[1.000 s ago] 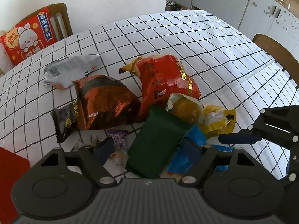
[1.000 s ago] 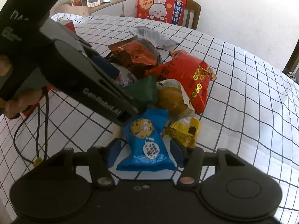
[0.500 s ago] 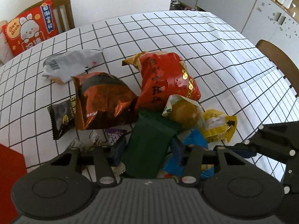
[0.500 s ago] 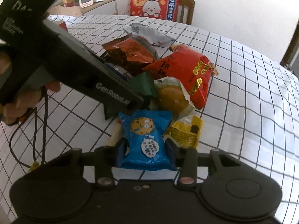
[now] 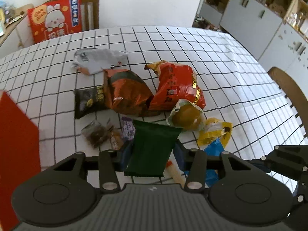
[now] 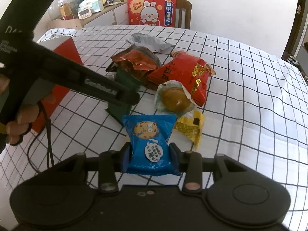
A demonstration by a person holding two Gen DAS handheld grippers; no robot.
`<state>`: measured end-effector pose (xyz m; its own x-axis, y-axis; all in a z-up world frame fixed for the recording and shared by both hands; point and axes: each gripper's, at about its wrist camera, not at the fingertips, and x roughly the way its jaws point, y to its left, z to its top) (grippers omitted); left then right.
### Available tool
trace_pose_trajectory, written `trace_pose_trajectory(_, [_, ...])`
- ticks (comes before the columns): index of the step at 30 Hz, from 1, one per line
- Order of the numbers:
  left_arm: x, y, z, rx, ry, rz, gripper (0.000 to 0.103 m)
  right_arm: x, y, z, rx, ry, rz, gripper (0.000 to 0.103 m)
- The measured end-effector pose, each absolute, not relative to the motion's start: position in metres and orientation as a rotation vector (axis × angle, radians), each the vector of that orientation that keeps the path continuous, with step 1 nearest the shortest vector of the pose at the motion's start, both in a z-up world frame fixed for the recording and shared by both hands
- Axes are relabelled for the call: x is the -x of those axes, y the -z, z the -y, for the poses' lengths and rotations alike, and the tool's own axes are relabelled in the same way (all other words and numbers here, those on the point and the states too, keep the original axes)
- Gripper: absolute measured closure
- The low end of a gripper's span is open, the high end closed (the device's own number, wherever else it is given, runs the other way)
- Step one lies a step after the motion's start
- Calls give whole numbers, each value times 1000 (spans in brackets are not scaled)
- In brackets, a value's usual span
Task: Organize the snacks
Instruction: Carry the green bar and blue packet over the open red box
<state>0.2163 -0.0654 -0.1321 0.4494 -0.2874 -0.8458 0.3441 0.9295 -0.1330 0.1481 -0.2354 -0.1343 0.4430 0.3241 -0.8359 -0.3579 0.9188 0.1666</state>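
Right wrist: blue cookie packet (image 6: pixel 150 146) pinched between fingers (image 6: pixel 126 156).

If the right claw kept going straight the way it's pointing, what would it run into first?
The right claw already grips the blue cookie packet. Straight ahead, probably the round golden pastry in its clear wrapper; the yellow packet sits just off to one side. Depth is uncertain.

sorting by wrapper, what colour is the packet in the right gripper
Blue, with a cartoon cookie face: the cookie packet shows best in the right wrist view.
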Motion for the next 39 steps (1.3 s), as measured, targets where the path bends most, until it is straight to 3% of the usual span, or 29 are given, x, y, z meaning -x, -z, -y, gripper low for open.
trace_pose_trajectory(19, [-137,56,-1,70,233,-946,57,-114,65,210,31,-491,-948,63])
trace_pose_trajectory(39, [-99,9,-118,128,23,-875,57,-123,17,88,118,-688,-857,63])
